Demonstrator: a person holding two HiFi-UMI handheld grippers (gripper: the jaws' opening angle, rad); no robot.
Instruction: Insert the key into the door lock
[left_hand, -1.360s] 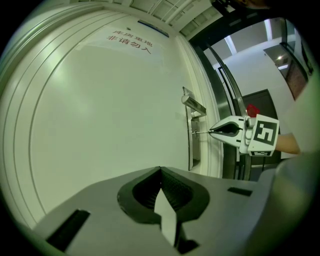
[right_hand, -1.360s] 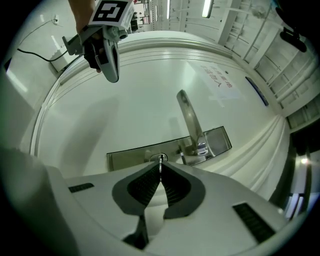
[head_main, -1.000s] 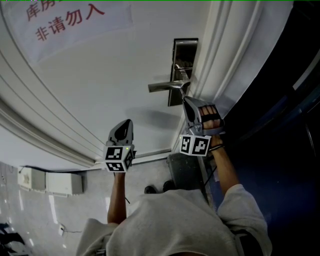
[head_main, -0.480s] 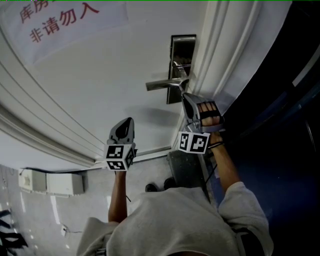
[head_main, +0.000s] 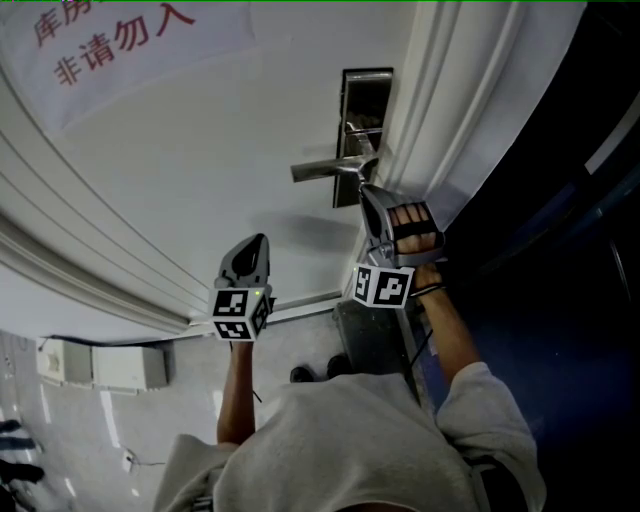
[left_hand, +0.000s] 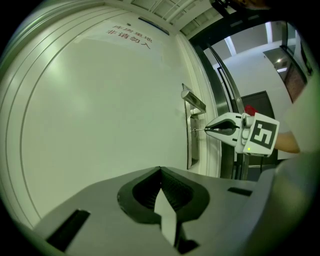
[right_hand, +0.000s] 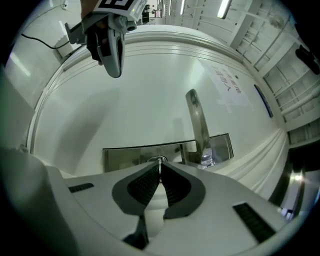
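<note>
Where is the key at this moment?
In the left gripper view, the key sits right of centre, pinched in the right gripper's jaws, its tip at the lock plate below the door handle.

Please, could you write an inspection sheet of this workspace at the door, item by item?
Surface: white door bearing a sign with red letters.
Job's things: key with its tip at the lock plate, near the handle; its depth cannot be told.
Clutter: nothing seen.
Grippers: right gripper, fingers shut on the key; left gripper shut, empty, away from the lock plate.
Cables: thin dark cable on the floor.
Surroundings: wall box low at left; dark opening beyond the door.
</note>
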